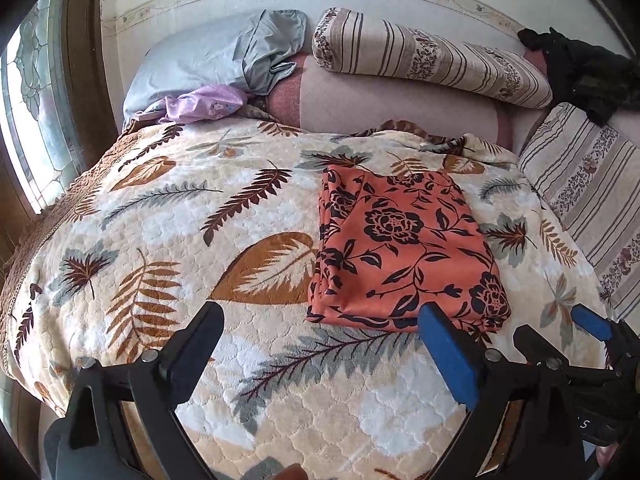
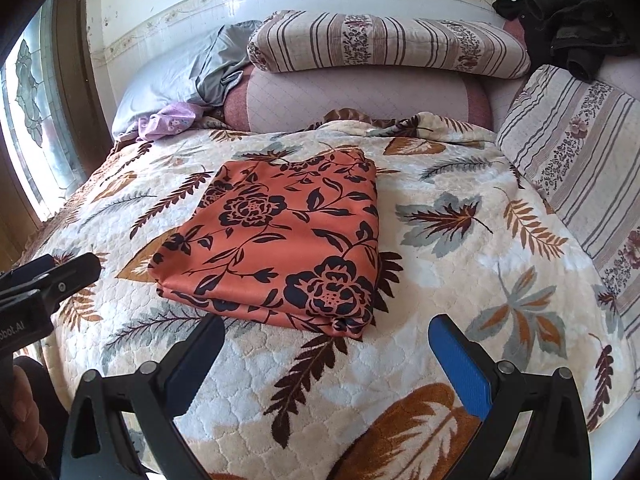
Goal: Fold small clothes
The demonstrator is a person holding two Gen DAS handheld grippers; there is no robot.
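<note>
An orange garment with black flowers (image 1: pixel 404 248) (image 2: pixel 280 244) lies folded into a flat rectangle on the leaf-patterned blanket (image 1: pixel 200 240) (image 2: pixel 460 280). My left gripper (image 1: pixel 320 316) stands open just short of the garment's near edge, its blue pad beside the near corner and nothing between its fingers. My right gripper (image 2: pixel 326 330) is open too, hovering at the garment's near right corner without touching it. The right gripper's fingers (image 1: pixel 592 324) show at the right edge of the left wrist view. The left gripper (image 2: pixel 52 276) shows at the left of the right wrist view.
Striped floral pillows (image 1: pixel 432 56) (image 2: pixel 568 160) lie along the back and right side. A grey pillow (image 1: pixel 224 60) and a lilac cloth (image 1: pixel 204 104) sit at the back left. Dark clothing (image 1: pixel 580 72) is piled at the back right. A window (image 1: pixel 28 120) is at the left.
</note>
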